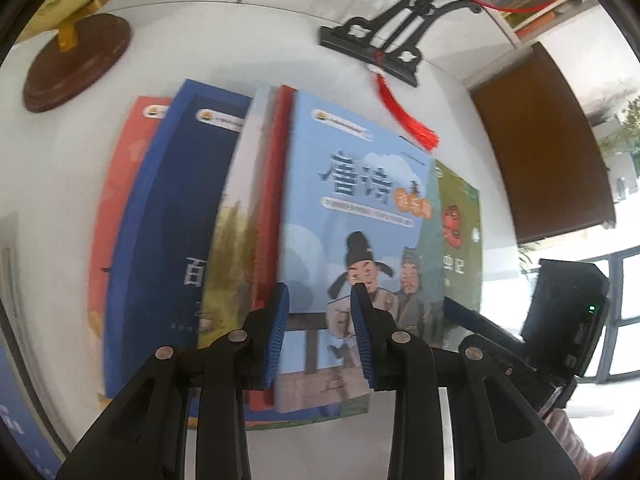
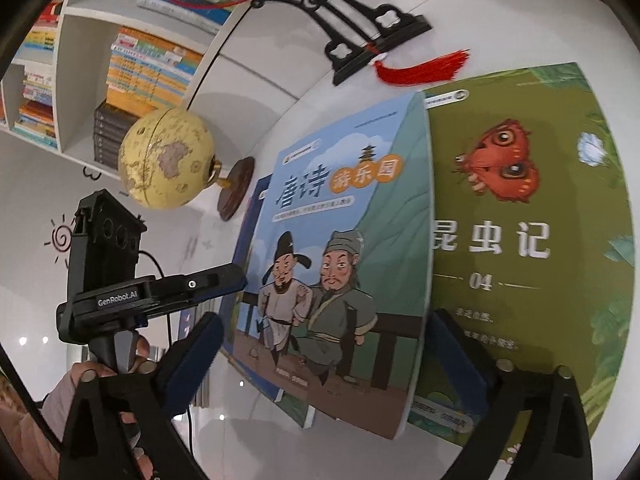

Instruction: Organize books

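Note:
A fanned pile of books lies on the white table (image 1: 400, 440). On top is a light-blue book (image 1: 352, 200) (image 2: 328, 240) with two cartoon men on its cover. Under it lie a green insect book (image 2: 520, 240), a red book (image 1: 276, 160), a dark blue book (image 1: 168, 220) and an orange-red book (image 1: 120, 200). My left gripper (image 1: 319, 288) hovers over the light-blue book's lower left, pads apart, nothing pinched. My right gripper (image 2: 326, 318) stands wide open astride that book's lower part, its fingers (image 2: 200, 352) just outside both edges.
A yellow globe (image 2: 168, 160) on a brown base (image 1: 76, 68) stands at the table's back. Beside it is a black ornate stand (image 1: 384, 48) with a red tassel (image 2: 424, 66). A white bookshelf (image 2: 80, 80) full of books lines the wall. A hand (image 2: 132, 360) holds the left gripper's handle.

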